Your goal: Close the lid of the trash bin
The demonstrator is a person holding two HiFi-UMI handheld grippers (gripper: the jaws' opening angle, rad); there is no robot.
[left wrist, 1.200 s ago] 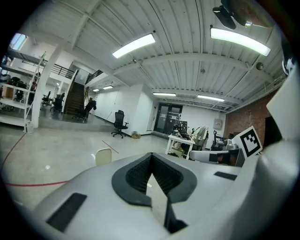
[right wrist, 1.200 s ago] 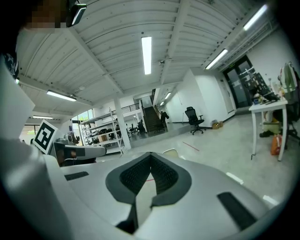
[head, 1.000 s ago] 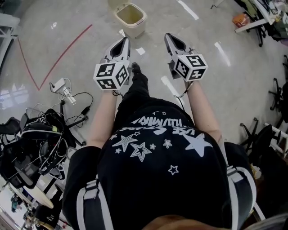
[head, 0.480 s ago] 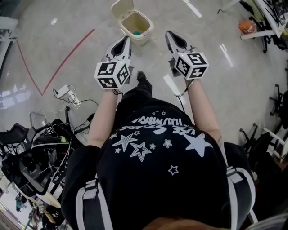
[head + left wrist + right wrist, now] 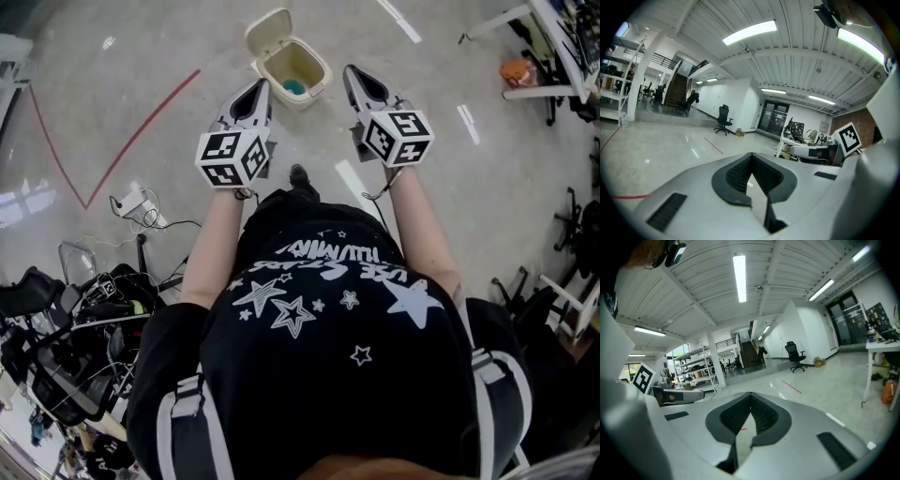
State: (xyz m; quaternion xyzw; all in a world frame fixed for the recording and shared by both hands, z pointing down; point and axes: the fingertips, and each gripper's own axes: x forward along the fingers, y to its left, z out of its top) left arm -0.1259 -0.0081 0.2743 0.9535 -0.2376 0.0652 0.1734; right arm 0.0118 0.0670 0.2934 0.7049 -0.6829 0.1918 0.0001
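The left gripper (image 5: 260, 87) has its jaws drawn together, the ribbed pads meeting at the tip with nothing between them, as the left gripper view shows (image 5: 751, 157). The right gripper (image 5: 350, 74) is closed and empty in the same way (image 5: 750, 395). Both are held out in front of the person at about the same height, pointing forward and roughly level, so their own cameras look across the room and do not catch the bin at all. In the head view the trash bin (image 5: 322, 69) stands on the floor (image 5: 169, 56) ahead of the person and well below the grippers. In that view it sits between the two tips, so it lies forward and down from either one. It is a small cream bin with a roughly square mouth and a teal object (image 5: 293, 88) inside. Its lid (image 5: 267, 27) is swung fully open and leans back from the far left edge, away from the person. The hinge seems to be on that far left side, so the left gripper looks slightly nearer to the lid.
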